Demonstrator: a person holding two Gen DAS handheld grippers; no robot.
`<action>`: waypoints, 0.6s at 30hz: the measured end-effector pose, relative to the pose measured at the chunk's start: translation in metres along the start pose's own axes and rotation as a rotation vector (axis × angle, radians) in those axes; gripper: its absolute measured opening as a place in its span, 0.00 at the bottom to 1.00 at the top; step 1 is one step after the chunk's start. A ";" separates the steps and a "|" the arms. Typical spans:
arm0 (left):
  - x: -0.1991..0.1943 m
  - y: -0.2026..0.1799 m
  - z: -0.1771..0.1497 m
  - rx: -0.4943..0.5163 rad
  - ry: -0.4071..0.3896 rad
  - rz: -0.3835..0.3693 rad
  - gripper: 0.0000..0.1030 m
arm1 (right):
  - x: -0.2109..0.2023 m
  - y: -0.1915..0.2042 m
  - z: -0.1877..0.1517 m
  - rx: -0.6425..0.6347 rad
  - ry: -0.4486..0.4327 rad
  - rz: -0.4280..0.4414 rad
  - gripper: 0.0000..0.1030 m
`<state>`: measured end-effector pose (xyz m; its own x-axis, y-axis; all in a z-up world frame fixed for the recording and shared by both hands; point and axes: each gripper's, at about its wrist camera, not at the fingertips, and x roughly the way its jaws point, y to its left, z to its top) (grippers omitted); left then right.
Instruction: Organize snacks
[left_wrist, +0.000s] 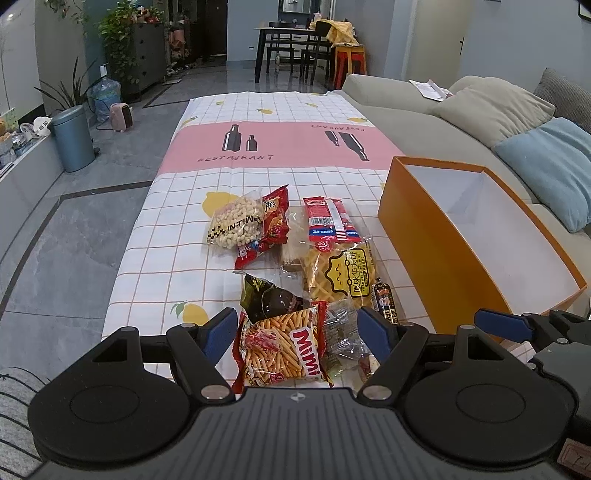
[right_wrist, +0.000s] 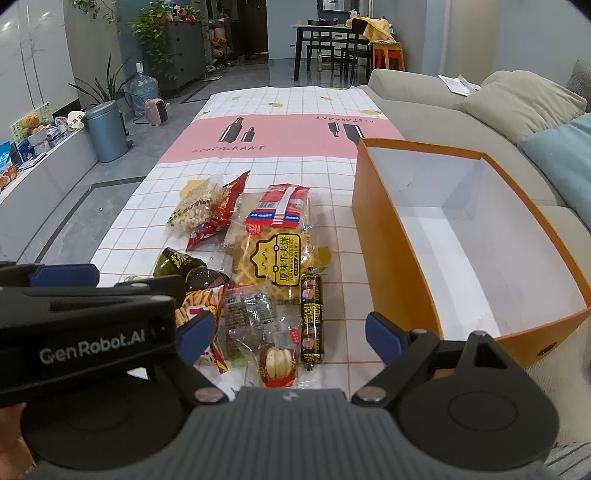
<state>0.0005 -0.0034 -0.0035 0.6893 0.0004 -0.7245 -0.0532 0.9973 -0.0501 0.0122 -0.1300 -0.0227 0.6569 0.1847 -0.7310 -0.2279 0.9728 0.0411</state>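
A pile of snack packs lies on the checked tablecloth. My left gripper is open, its blue pads either side of the red Mimi stick-snack bag. Beyond lie a dark bag, a yellow waffle pack, a red wafer pack, a peanut bag and a red bag. My right gripper is open above clear-wrapped sweets, a sausage stick and a small cake pack. The open orange box stands empty to the right.
A grey sofa with cushions runs along the table's right side, close behind the box. The floor, a blue bin and plants lie to the left. The left gripper's body crosses the right wrist view at the left.
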 end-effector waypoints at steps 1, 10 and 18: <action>0.000 0.000 0.000 0.000 0.000 0.000 0.84 | 0.000 0.000 0.000 0.001 0.000 -0.001 0.84; 0.000 0.001 0.001 0.001 0.002 -0.001 0.84 | 0.000 0.000 0.000 0.000 0.001 0.000 0.84; 0.000 0.000 0.000 -0.001 0.006 -0.003 0.84 | 0.001 0.000 0.000 0.001 0.003 0.000 0.84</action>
<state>0.0007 -0.0030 -0.0037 0.6852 -0.0034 -0.7284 -0.0512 0.9973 -0.0529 0.0124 -0.1300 -0.0233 0.6549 0.1844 -0.7328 -0.2275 0.9729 0.0415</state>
